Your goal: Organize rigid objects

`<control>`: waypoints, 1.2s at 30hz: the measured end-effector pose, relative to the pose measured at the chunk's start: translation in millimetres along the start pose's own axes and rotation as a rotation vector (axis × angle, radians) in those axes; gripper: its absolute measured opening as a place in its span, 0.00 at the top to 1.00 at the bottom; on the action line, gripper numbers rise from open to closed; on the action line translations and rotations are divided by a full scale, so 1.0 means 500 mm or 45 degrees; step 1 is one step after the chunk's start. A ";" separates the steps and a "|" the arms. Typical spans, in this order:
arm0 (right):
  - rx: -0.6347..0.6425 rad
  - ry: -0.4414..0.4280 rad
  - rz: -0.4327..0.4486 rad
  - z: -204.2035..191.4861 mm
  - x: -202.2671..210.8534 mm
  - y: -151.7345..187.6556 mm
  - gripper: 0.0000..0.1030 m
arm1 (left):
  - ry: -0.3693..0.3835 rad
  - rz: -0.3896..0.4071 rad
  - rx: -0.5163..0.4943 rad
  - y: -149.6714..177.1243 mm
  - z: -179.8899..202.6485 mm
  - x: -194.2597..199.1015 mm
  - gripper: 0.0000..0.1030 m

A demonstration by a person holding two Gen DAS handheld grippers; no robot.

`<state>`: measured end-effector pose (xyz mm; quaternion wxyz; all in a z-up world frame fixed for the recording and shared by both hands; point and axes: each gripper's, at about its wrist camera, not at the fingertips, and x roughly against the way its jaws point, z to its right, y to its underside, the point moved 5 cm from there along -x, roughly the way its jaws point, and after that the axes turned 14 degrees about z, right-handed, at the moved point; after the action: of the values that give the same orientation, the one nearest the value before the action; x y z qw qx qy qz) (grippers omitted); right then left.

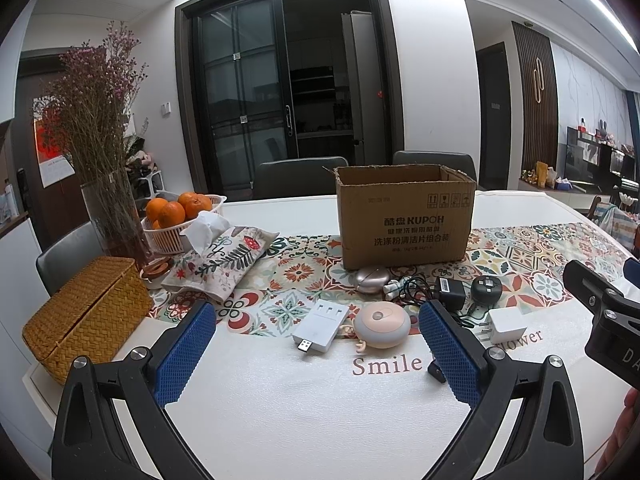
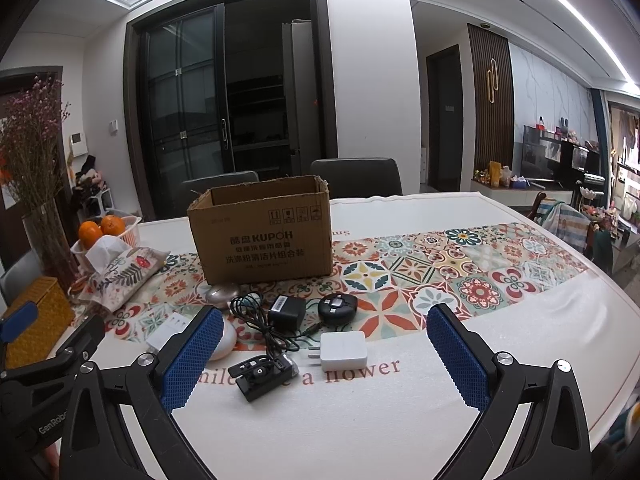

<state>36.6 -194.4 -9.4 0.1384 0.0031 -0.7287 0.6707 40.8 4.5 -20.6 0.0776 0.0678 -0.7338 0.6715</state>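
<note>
Hub (image 1: 320, 325) lies flat, plug end toward the camera.

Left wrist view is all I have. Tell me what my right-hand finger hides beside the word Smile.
Observer: A small black mounting piece lies flat there. It is just left of the white charger and its prongs.
Operator: Report the right gripper's jaws; I see only its edge.
Observer: The right gripper is wide open and holds nothing. It faces the cardboard box.
Operator: Trace the black cable past my finger.
Observer: The black cable loops left of the black adapter, then trails forward toward the mounting piece.
</note>
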 end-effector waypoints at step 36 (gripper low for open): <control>-0.076 0.024 -0.144 0.023 -0.072 0.048 0.00 | 0.141 -0.141 -0.049 0.040 0.049 -0.090 0.00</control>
<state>64.2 -209.7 -40.7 0.1831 0.0337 -0.7457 0.6398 80.3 -18.6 -51.7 0.1563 0.0696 -0.7362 0.6548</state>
